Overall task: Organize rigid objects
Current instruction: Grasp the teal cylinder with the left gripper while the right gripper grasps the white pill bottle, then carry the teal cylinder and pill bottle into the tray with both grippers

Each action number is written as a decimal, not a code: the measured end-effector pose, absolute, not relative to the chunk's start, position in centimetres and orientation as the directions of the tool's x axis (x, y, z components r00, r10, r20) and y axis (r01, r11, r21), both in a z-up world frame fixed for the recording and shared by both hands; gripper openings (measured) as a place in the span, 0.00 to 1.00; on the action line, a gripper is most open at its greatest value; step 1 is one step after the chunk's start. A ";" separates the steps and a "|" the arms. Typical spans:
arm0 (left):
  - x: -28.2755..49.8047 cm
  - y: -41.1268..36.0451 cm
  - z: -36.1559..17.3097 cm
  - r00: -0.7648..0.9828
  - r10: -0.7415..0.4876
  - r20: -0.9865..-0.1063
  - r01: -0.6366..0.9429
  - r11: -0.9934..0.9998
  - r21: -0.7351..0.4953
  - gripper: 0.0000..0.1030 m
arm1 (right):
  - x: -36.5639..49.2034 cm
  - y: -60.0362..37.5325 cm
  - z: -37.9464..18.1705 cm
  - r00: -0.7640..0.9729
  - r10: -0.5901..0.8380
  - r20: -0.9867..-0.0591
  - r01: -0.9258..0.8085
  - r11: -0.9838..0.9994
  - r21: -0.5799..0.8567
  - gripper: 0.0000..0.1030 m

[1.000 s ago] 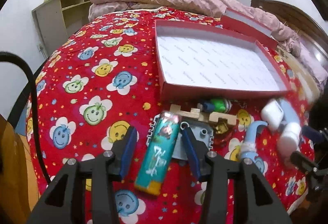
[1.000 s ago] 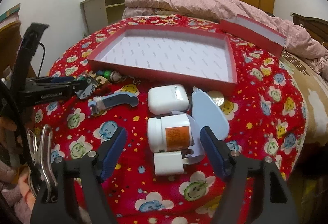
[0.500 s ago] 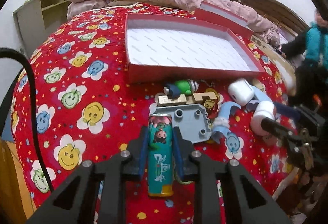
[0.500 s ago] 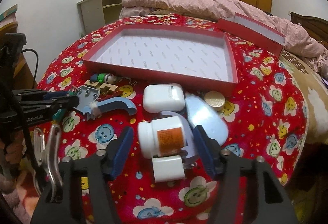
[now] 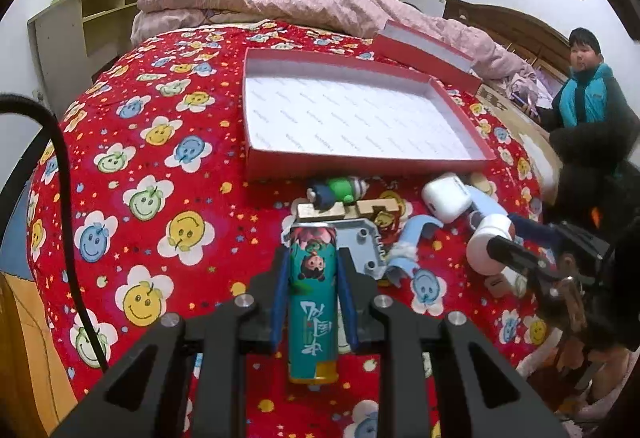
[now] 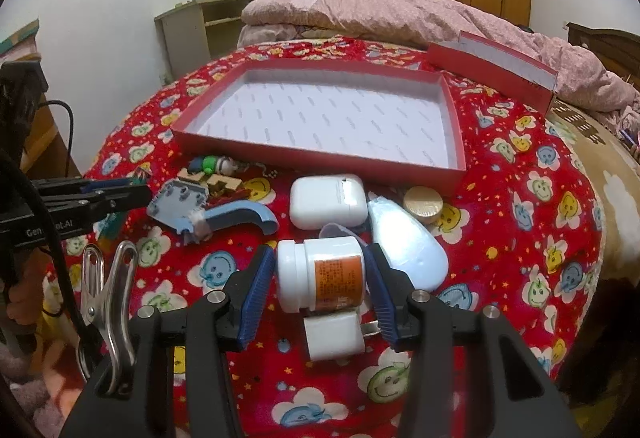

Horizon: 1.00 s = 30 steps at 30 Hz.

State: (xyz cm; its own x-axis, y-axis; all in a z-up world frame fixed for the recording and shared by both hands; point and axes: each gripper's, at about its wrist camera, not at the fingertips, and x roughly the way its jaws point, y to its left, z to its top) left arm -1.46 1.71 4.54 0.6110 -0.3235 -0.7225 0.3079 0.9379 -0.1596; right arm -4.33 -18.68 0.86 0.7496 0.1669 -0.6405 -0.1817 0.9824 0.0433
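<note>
The bed (image 5: pixel 132 141), covered in a red smiley-flower print, carried a red box (image 6: pixel 320 157) with a white patterned lining. Just before the box lay a white earbud case (image 6: pixel 328 201). The right claw (image 6: pixel 318 296) was closed against a white jar (image 6: pixel 320 280); its orange label could not be read. The left claw (image 5: pixel 314 302) was pinched on a teal lighter (image 5: pixel 313 302) printed with a cartoon figure and white characters. "Gen…ot.AI" was read on the left claw body.
</note>
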 end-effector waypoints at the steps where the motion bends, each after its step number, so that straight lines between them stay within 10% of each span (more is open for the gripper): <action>1: -1.5 1.6 4.7 0.612 -0.325 -0.721 0.309 0.937 -0.160 0.23 | -4.4 -18.7 1.1 0.753 0.174 -0.635 -0.184 0.982 0.050 0.46; 30: 0.3 -0.7 7.0 0.620 -0.340 -0.707 0.335 0.930 -0.152 0.23 | -2.1 -20.5 2.3 0.715 0.279 -0.641 -0.215 0.960 0.177 0.46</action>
